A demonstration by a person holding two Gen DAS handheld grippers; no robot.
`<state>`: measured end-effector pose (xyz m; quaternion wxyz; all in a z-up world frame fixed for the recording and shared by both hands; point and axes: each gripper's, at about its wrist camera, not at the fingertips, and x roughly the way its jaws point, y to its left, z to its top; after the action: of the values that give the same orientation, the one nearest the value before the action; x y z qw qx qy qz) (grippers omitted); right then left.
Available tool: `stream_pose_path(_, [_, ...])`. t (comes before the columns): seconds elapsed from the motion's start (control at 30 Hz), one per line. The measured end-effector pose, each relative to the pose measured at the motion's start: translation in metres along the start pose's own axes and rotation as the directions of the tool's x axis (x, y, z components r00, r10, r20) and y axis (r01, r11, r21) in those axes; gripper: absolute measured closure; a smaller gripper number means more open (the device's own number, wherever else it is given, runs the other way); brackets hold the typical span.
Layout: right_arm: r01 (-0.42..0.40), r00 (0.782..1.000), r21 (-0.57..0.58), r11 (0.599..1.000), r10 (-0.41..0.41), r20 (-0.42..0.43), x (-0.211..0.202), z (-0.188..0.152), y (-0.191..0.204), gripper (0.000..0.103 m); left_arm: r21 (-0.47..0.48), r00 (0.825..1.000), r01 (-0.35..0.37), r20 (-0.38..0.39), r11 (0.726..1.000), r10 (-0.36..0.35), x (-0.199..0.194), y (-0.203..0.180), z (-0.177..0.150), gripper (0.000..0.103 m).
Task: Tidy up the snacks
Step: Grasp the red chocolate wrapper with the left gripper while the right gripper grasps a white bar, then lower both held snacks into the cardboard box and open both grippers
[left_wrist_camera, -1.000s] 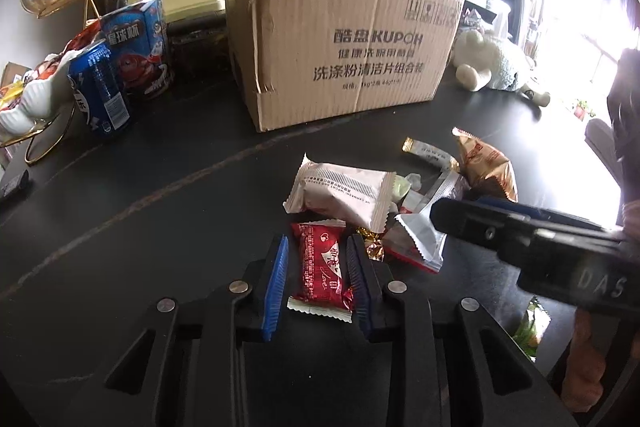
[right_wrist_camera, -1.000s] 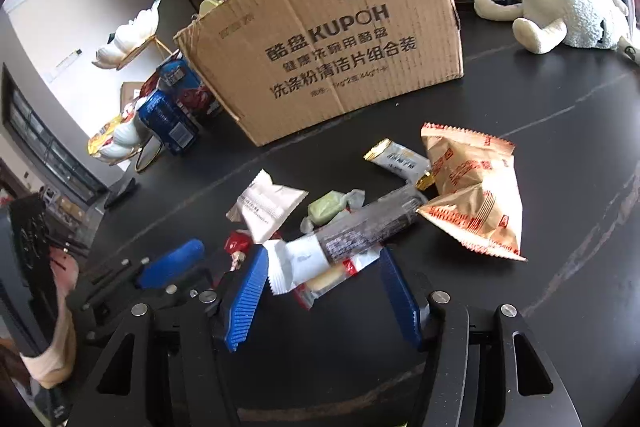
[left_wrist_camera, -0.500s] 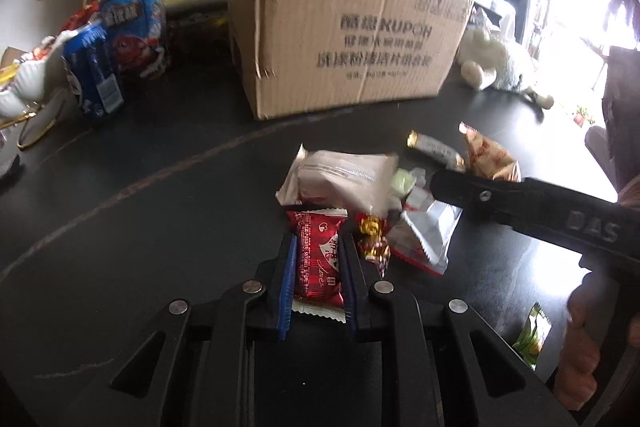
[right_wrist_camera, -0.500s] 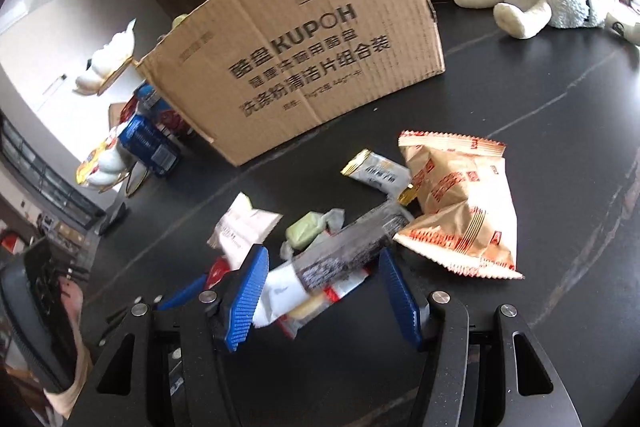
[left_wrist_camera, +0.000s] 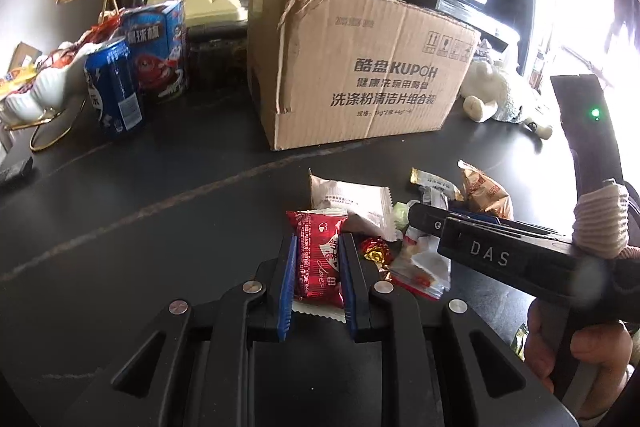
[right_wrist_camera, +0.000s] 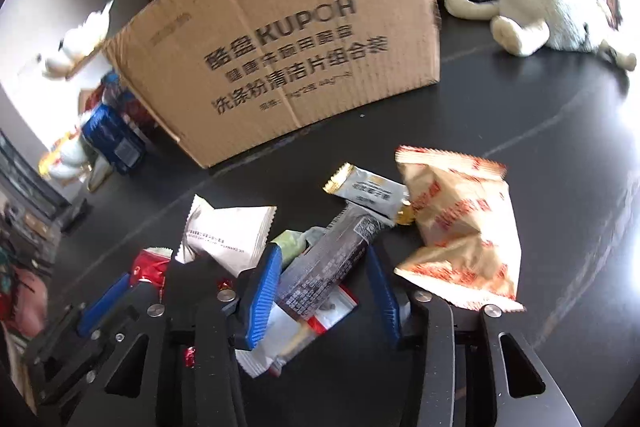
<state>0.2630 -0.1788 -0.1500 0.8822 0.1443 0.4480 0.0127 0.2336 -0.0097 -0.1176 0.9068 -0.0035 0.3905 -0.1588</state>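
— What's the biggest thing on that dark table (left_wrist_camera: pixel 120 227)?

— The cardboard box (left_wrist_camera: pixel 352 75), standing upright at the back with printed lettering on its front. A white plush toy (right_wrist_camera: pixel 536 11) lies to its right, and on its left there's a blue can (left_wrist_camera: pixel 114 91), a blue snack carton (left_wrist_camera: pixel 156 51) and a white shell-shaped dish (left_wrist_camera: pixel 44 91) on a gold stand.

— And the snacks?

— Heaped together in front of the box. The largest is an orange-and-cream crinkled bag (right_wrist_camera: pixel 456 227) on the right side of the pile. Then a white packet (right_wrist_camera: pixel 224 231) on the left, a long dark bar wrapper (right_wrist_camera: pixel 332 259) lying diagonally across a white-and-red packet (right_wrist_camera: pixel 296 331), a small silver-and-gold sachet (right_wrist_camera: pixel 368 187) touching the big bag, a pale green sweet (right_wrist_camera: pixel 292 243), and a tiny gold-and-red foil candy (left_wrist_camera: pixel 376 251).

— What are the grippers doing?

— The left gripper (left_wrist_camera: pixel 318 279) is clamped narrow on a red packet (left_wrist_camera: pixel 320 255), blue pads pressing both its long sides, at the near left edge of the pile. The right gripper (right_wrist_camera: pixel 324 291) is closing around the dark bar wrapper; the left pad looks against it, the right pad sits just beside it, apart.
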Motion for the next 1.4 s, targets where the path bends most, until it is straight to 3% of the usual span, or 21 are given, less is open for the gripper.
stream_pose_path(0.3, [0.029, 0.999, -0.042, 0.999, -0.030, -0.022, -0.001, 0.001, 0.010, 0.081, -0.016, 1.000, 0.010, -0.002, 1.000, -0.010, 0.000, 0.003, 0.000, 0.082])
stream_pose_path(0.67, [0.028, 0.998, -0.056, 0.998, -0.024, 0.055, -0.027, 0.006, 0.013, 0.082, -0.030, 1.000, 0.008, 0.017, 1.000, -0.007, -0.015, 0.003, 0.006, 0.082])
stream_pose_path(0.97, [-0.027, 0.994, -0.097, 0.995, 0.038, 0.105, -0.057, 0.014, 0.020, 0.082, -0.056, 0.998, 0.006, 0.061, 0.998, -0.002, -0.039, -0.003, 0.021, 0.082])
stream_pose_path(1.4, [-0.061, 0.973, -0.147, 0.987, 0.091, 0.211, -0.105, 0.054, 0.019, 0.082, -0.030, 0.991, -0.001, 0.131, 1.000, 0.005, -0.067, -0.019, 0.068, 0.082])
